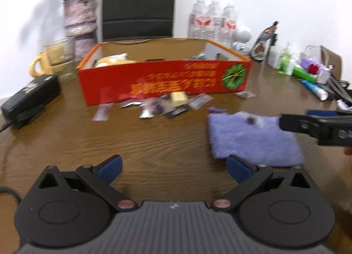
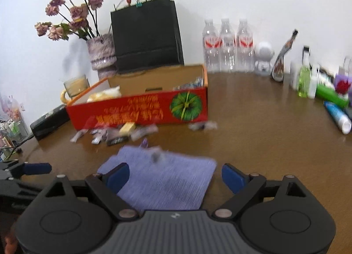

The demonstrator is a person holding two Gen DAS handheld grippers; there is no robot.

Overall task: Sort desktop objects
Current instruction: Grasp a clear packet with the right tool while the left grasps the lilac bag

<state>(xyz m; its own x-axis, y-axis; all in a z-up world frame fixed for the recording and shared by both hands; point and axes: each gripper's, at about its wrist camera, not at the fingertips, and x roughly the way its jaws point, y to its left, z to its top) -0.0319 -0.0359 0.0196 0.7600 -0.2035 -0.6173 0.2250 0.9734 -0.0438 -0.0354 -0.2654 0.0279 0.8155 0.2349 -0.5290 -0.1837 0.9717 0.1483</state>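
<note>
In the left wrist view, the left tool (image 1: 173,167) is wide open and holds nothing; small blurry packets (image 1: 154,106) lie by the near side of the red box (image 1: 162,82). In the right wrist view, the right tool (image 2: 175,177) gapes empty over the purple cloth (image 2: 167,183) on the surface (image 2: 264,143); something small on the cloth's far edge is too blurry to name.
</note>
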